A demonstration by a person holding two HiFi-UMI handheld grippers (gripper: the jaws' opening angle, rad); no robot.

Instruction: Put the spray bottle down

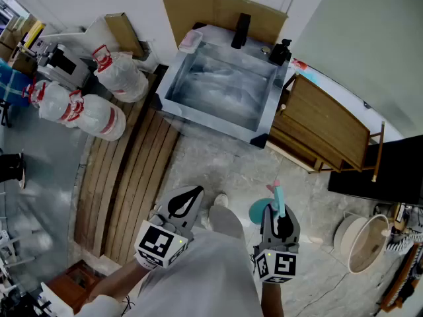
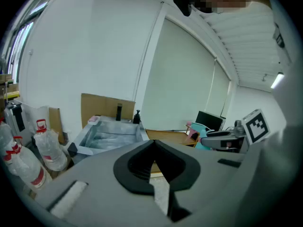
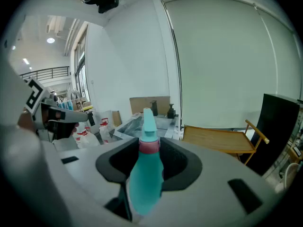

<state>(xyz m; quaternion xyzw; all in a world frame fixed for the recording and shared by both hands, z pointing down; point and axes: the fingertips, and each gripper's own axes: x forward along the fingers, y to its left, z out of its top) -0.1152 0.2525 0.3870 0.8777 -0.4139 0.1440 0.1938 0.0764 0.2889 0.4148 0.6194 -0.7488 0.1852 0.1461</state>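
**Teal and pink among greys**

Teal spray bottle [image 3: 144, 174], pink collar. Black fingers [image 3: 184, 162] on the grey right gripper [image 1: 278, 215]. Same grey and black on the left gripper [image 1: 187, 202]; black-and-white square markers on both. Far: silvery metal basin [image 1: 170, 88]. Right: tan wooden cart [image 1: 330, 124]. Left: clear bottles [image 1: 106, 121], red-and-white labels. Mottled grey floor [image 1: 218, 167].

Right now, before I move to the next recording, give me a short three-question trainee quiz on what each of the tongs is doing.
1. True or false: the left tongs are closed with nothing between them.
2. What do the right tongs grip? A) a spray bottle B) a mug C) a wooden spoon
3. Fill in: the collar under the bottle's nozzle is ____.
Key: 1 true; 2 A; 3 pink.
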